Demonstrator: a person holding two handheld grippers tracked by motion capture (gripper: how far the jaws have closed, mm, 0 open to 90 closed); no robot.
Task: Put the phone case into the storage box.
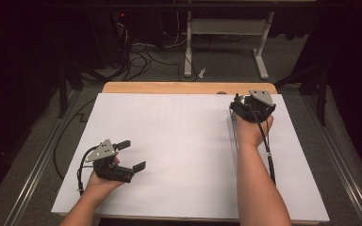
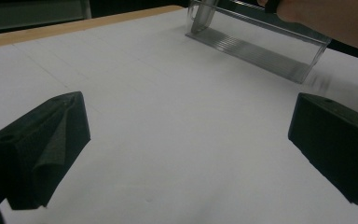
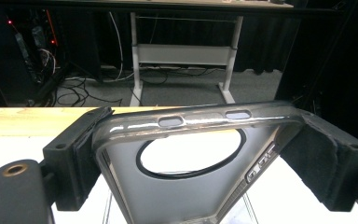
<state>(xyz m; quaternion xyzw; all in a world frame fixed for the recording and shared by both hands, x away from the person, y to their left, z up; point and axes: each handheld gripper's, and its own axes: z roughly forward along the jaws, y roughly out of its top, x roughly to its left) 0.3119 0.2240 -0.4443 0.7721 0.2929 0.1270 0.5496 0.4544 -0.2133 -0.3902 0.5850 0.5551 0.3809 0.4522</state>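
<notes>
Where the high view looks down on the white table (image 1: 179, 155), the left gripper (image 1: 133, 155) rests low at the near left, its two black jaws standing well apart with nothing between them. The right gripper (image 1: 238, 104) sits at the far right of the table, close to the wooden edge (image 1: 169, 87), held from behind by the right hand (image 1: 253, 129); a clear phone case (image 1: 234, 127) hangs from it toward the person, faint against the white surface.

In the left gripper view, the jaws rise wide apart from the bottom corners over bare white table (image 2: 177, 140). Farther off, at the upper right, the clear phone case (image 2: 261, 49) stands on its long edge, one end touching the table, with the person's right forearm (image 2: 335, 21) above it.

In the right gripper view, the right gripper (image 3: 193, 140) is clamped on the clear phone case (image 3: 186, 186): the padded jaws press on its two long sides near the top end, where the round camera opening (image 3: 191, 156) and the side button slots (image 3: 170, 122) show. Beyond it lie the wooden edge (image 3: 28, 119), a dark floor with cables (image 3: 84, 88) and a white table frame (image 3: 182, 53)
</notes>
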